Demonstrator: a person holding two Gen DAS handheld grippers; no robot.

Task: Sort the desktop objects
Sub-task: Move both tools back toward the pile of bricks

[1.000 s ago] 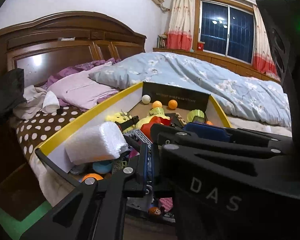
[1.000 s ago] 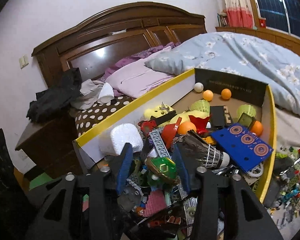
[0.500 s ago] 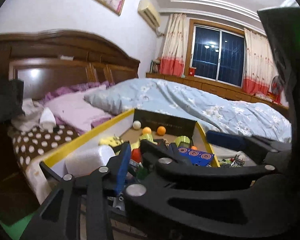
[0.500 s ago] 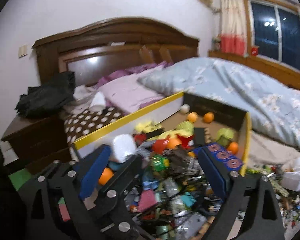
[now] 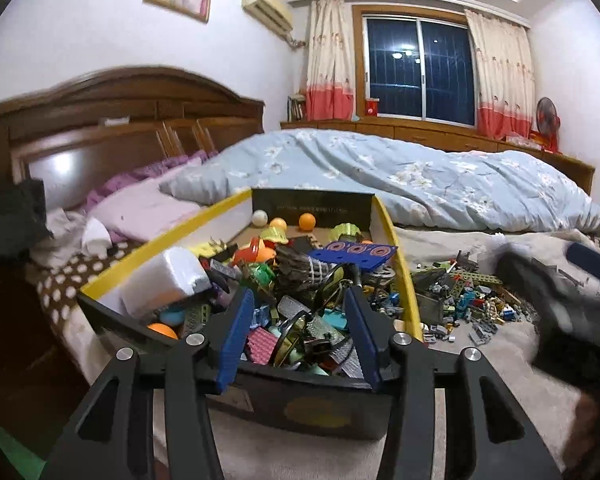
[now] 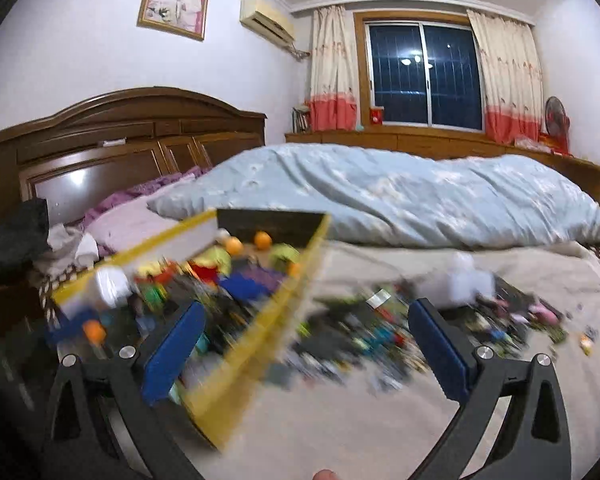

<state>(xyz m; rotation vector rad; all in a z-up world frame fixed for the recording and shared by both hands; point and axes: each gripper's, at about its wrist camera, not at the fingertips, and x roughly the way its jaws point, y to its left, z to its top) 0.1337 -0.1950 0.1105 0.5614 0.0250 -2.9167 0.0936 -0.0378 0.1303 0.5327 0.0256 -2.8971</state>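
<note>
A yellow-rimmed box point(image 5: 400, 280) on the bed is heaped with toys: a white foam block point(image 5: 164, 280), a blue plate with rings point(image 5: 356, 252), orange balls point(image 5: 307, 221) at its far end. My left gripper point(image 5: 298, 304) hovers over the box's near end, its jaws opening with nothing gripped between the blue pads. A pile of small bricks point(image 5: 460, 300) lies on the sheet right of the box. In the blurred right wrist view my right gripper point(image 6: 306, 312) straddles the box's right wall point(image 6: 260, 340) and the brick pile point(image 6: 380, 332), jaws opening wide and empty.
A blue flowered duvet point(image 5: 420, 176) lies behind the box. Pillows and clothes point(image 5: 100, 220) crowd the headboard side at the left. A white container point(image 6: 464, 280) sits beyond the bricks. Bare grey sheet point(image 6: 340, 420) spreads in front of the pile.
Both grippers have opened. The right one let go of a green piece, which stayed in the box, and swung right toward the loose bricks. The left drew back from the heap.
</note>
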